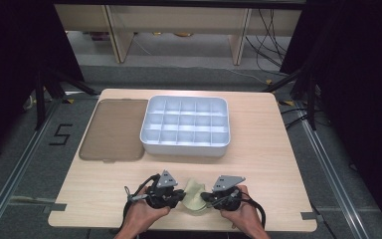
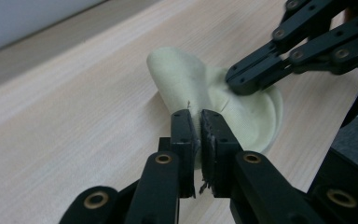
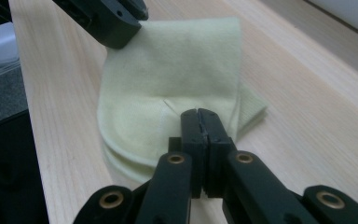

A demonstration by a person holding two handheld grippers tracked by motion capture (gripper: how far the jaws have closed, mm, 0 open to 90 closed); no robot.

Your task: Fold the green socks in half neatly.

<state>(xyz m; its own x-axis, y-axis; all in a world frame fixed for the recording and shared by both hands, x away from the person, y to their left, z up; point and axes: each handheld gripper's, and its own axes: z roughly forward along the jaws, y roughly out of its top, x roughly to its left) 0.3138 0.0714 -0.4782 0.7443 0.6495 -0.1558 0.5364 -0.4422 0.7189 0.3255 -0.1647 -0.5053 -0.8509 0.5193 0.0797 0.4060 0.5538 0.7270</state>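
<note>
A pale yellow, soft folded cloth is seen lying on the light wooden counter, near its front edge and in front of the white plastic tray with many small square compartments. The cloth is held from both sides. The left gripper is placed at the left edge of the cloth, and in the left gripper view its jaws are seen pressed together on a fold of the fabric, with a thin strip of cloth caught between them. The right gripper is placed at the right edge of the cloth, and in the right gripper view its jaws are closed tightly on the near edge of the cloth, so that no gap is left between them. In each gripper view the other gripper is also seen, with its tip touching the far side of the cloth. The cloth is raised a little in the middle, between the two grippers, while its lower part rests on the counter. A flat brown rectangular mat is laid just beside the white tray, on the tray's left side, and it is well apart from the cloth. The compartments of the tray look empty in the high view.
</note>
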